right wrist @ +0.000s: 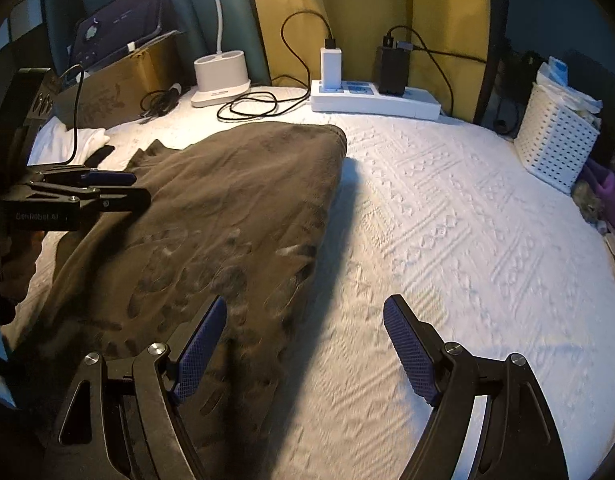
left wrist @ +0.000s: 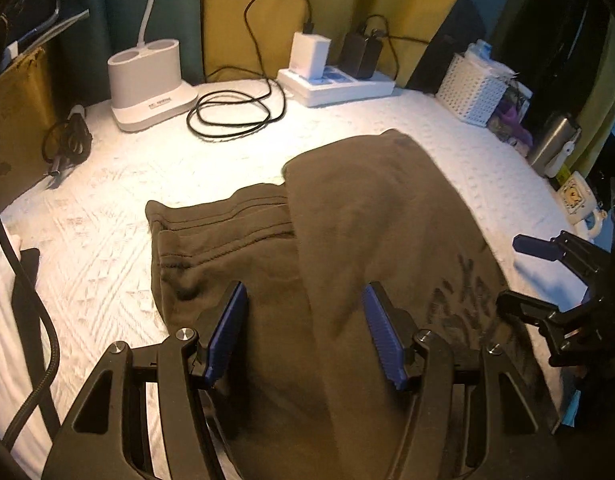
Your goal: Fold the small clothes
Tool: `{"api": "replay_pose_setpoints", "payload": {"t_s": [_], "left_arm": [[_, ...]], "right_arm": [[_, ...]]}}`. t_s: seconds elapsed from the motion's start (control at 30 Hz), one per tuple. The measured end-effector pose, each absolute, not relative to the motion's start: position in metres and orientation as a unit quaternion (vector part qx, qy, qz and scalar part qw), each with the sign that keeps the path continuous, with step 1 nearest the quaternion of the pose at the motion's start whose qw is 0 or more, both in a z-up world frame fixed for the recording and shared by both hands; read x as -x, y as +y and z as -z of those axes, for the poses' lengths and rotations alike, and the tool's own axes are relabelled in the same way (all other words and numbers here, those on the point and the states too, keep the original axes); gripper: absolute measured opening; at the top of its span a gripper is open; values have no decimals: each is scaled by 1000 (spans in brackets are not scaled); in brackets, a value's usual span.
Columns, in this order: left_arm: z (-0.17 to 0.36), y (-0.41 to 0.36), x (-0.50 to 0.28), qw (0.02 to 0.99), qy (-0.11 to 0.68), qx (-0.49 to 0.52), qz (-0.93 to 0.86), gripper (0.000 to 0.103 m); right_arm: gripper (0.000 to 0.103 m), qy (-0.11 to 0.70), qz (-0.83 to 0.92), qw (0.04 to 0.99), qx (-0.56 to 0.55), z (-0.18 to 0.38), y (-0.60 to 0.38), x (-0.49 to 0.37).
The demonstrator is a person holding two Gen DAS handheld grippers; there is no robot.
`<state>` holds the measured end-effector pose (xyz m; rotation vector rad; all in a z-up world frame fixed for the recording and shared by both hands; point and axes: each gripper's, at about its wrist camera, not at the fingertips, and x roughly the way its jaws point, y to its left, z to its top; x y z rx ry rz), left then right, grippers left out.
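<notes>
Lying soft and creased on the embossed white cover (right wrist: 447, 208), the olive garment (left wrist: 347, 240) is folded over. Both left gripper (left wrist: 303, 332) and right gripper (right wrist: 305, 344) gape wide, empty; only the left view shows the garment's ribbed waistband (left wrist: 227, 220).

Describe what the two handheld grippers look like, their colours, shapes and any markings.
Both the left gripper and the right gripper have black angular frames with triangular cut-outs and round silver pivot bolts. Each carries two flat fingers faced with blue, ribbed pads. Seen from the right wrist view, the left gripper's body bears pale lettering, too blurred to read surely. A black braided cable trails beside the left gripper.
</notes>
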<state>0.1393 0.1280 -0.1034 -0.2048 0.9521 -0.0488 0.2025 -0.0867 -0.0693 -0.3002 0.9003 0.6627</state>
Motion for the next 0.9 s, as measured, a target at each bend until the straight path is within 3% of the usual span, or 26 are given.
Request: {"api": "replay_pose_setpoints", "payload": {"t_s": [0.3,0.7,0.83,0.9], "left_arm": [[109,141,-147,884,455,104,-6,63],[92,195,-126,890,418,161,-83,63],[91,200,-122,895,400,189,-60,78],[95,200,-125,894,402,193,-47,78]], "right_arm": [[82,444,-317,825,147,87,-78,-225],[82,416,-317,835,174,69,-69,-235],[82,404,-314,842,173,58,-68,-246],[82,398,-313,845,170,53,-66,-252]]}}
